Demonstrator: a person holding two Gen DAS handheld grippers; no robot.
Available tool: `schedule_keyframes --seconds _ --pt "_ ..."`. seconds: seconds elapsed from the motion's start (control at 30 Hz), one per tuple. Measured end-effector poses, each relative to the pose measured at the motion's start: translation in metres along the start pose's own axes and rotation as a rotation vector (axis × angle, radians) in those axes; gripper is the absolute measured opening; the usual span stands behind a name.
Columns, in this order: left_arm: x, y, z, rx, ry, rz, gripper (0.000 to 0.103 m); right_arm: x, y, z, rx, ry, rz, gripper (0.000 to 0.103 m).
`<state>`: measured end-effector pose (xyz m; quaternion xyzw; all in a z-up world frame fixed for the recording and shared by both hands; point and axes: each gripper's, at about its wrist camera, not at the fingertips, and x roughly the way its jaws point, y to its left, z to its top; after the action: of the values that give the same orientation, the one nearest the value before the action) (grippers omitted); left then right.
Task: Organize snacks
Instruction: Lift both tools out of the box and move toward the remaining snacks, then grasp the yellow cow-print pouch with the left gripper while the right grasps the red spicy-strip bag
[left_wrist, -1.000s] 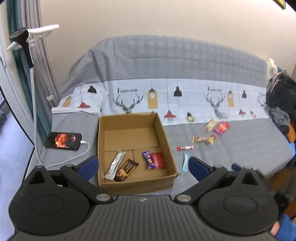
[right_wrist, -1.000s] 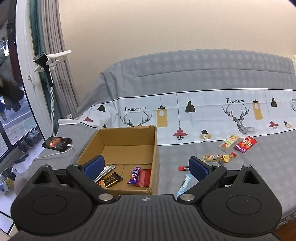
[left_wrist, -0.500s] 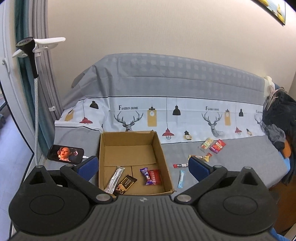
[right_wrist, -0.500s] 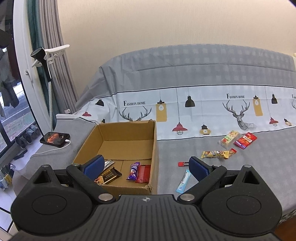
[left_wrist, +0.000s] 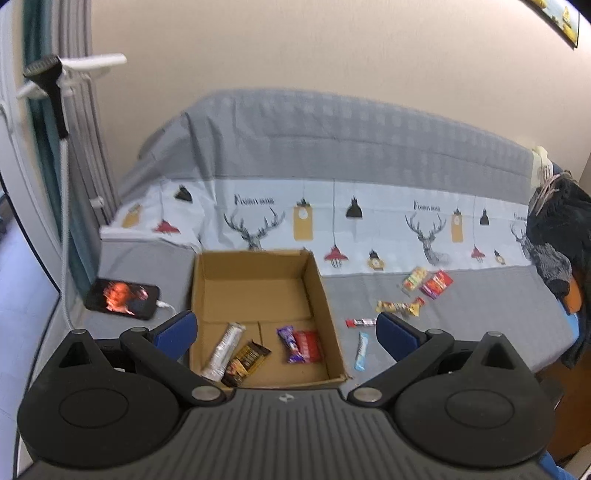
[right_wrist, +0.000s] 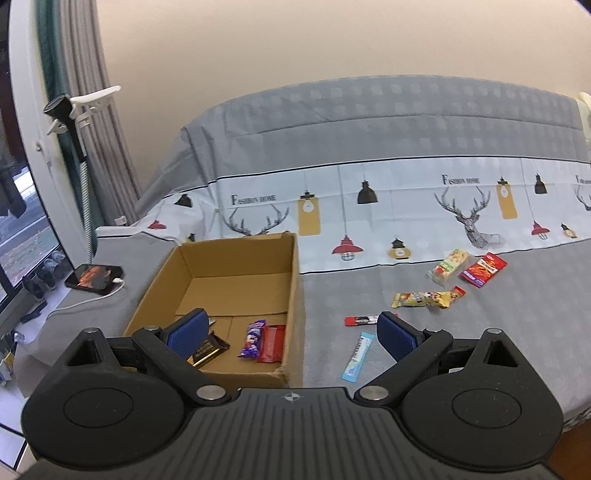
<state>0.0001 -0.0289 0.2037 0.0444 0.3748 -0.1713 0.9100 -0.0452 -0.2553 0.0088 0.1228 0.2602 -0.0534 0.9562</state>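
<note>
Both claws, left gripper (left_wrist: 284, 328) and right gripper (right_wrist: 291, 330), gape empty. Your blue stick packet (right_wrist: 357, 356) lies flat on the sofa cover (right_wrist: 480, 332), at 3 o'clock of the cardboard box (right_wrist: 295, 280). It is probably light, crinkly and slippery (thin too), so pinch across its middle.

even, soft indoor light; no hard shadows. left wrist view slightly motion-blurred. strong fisheye curvature and dark corners at edges.

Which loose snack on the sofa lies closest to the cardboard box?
The light blue stick packet, just right of the cardboard box; the small red bar lies farther back.
</note>
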Motion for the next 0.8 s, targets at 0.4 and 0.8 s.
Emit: schedule_keyframes --seconds 0.4,0.8 --pt "0.179 -0.092 0.019 0.140 0.227 -0.153 0.103 0.016 -0.127 0.008 0.159 -0.041 -0.208 0.099" --pt "0.451 -0.234 -0.008 0.523 0.297 -0.173 0.102 0.164 -0.317 0.034 0.359 0.078 -0.396 0.099"
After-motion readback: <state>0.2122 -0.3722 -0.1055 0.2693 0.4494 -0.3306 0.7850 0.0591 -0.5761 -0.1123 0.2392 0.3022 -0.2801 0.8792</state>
